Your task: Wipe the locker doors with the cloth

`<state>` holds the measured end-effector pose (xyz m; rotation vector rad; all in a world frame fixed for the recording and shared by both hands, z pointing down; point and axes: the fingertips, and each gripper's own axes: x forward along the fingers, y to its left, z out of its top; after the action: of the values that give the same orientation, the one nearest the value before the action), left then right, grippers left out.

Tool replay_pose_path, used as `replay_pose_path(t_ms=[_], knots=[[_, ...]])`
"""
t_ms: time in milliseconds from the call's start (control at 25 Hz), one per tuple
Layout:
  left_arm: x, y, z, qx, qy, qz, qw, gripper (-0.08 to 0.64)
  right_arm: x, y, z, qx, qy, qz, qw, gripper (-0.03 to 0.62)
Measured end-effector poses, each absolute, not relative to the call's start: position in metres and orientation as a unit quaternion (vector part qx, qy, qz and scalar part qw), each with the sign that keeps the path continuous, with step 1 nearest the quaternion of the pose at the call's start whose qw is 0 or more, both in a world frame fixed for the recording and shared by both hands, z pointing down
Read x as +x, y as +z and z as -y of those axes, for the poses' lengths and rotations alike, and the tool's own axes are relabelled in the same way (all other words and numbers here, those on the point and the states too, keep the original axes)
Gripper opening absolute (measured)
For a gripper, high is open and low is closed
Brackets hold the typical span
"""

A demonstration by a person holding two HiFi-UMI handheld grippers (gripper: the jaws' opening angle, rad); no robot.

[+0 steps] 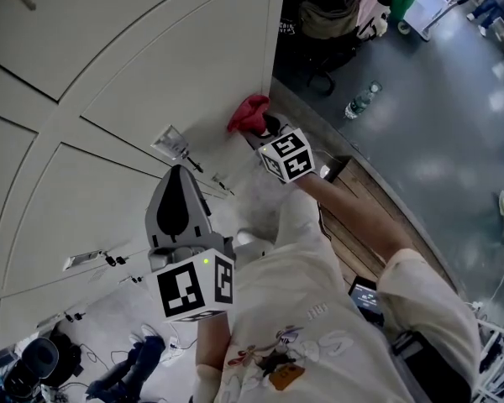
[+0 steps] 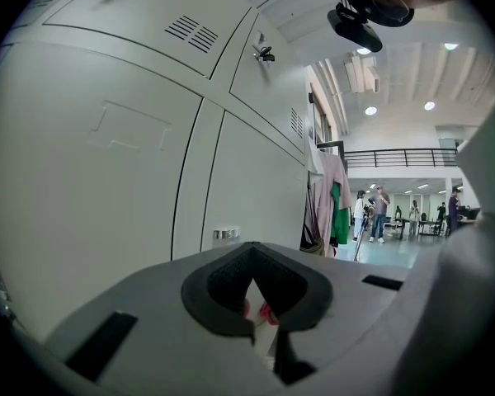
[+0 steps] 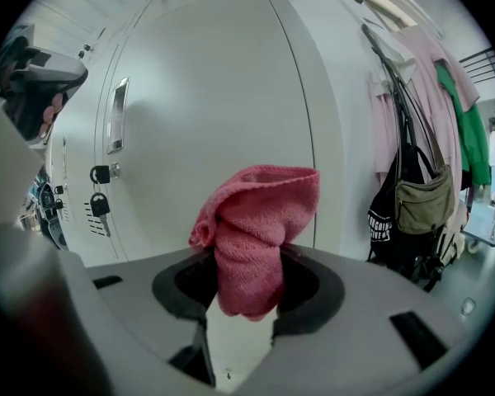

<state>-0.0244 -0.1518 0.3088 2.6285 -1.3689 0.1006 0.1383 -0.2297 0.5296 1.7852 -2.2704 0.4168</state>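
Observation:
Pale grey locker doors (image 1: pixel 109 65) fill the left of the head view. My right gripper (image 1: pixel 265 128) is shut on a red cloth (image 1: pixel 249 112), and the cloth's bunched end lies against the edge of a tall locker door (image 3: pixel 206 97). In the right gripper view the cloth (image 3: pixel 260 229) sticks up out of the jaws (image 3: pixel 243 304). My left gripper (image 1: pixel 178 179) points at a locker door (image 2: pixel 91 163) lower left of the cloth. Its jaws (image 2: pixel 260 316) are shut with nothing in them.
A handle plate (image 3: pixel 115 114) with a padlock and keys (image 3: pixel 99 200) sits on the door left of the cloth. Coats and a green-brown bag (image 3: pixel 421 196) hang at the lockers' right end. A bottle (image 1: pixel 361 101) lies on the floor. People (image 2: pixel 378 213) stand far off.

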Motion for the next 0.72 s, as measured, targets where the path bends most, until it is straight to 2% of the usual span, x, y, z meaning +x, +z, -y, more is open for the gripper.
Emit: replay_pose_path(t_ms=[720], knots=[[-0.025, 0.303, 0.146, 0.889, 0.025, 0.449, 0.086, 0.006, 0.093, 0.52, 0.222, 0.586, 0.175, 0.782, 0.123, 0.172]])
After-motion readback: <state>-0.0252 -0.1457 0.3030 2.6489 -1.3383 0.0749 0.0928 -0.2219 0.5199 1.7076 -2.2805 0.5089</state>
